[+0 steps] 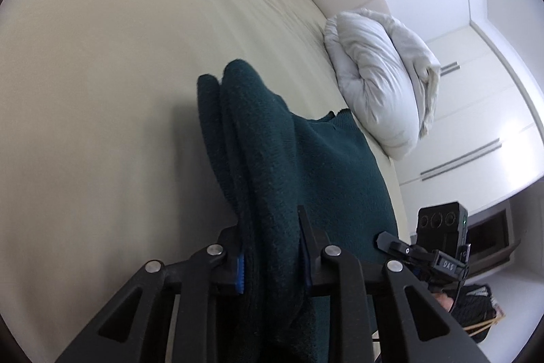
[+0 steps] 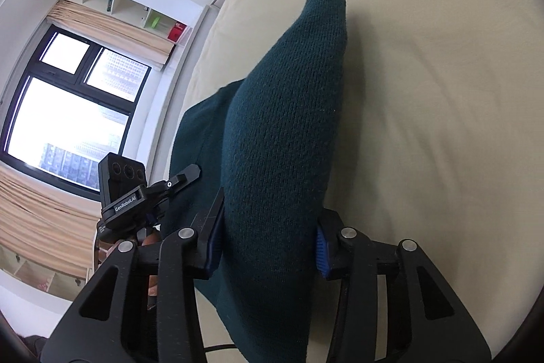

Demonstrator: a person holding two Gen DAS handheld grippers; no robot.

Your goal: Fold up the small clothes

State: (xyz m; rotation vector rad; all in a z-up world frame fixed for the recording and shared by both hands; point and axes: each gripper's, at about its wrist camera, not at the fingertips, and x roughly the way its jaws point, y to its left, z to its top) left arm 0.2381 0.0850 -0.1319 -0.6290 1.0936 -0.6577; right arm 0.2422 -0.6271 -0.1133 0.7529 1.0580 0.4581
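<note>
Left wrist view: both grippers' jaws clamped on the dark green knit garment [image 1: 306,165] (bunched thick) over the beige bed [image 1: 119,56].

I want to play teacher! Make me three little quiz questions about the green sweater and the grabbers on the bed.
1. True or false: the left gripper is clamped on the dark green sweater.
2. What is the right gripper doing? A) hanging open above the bed B) clamped on the sweater C) gripping the pillow
3. Fill in: the rumpled white pillow lies on the beige ____, near its edge.

Key
1. True: cloth is bunched between its blue pads.
2. B: a thick fold of sweater sits between its fingers.
3. Bed.
</note>
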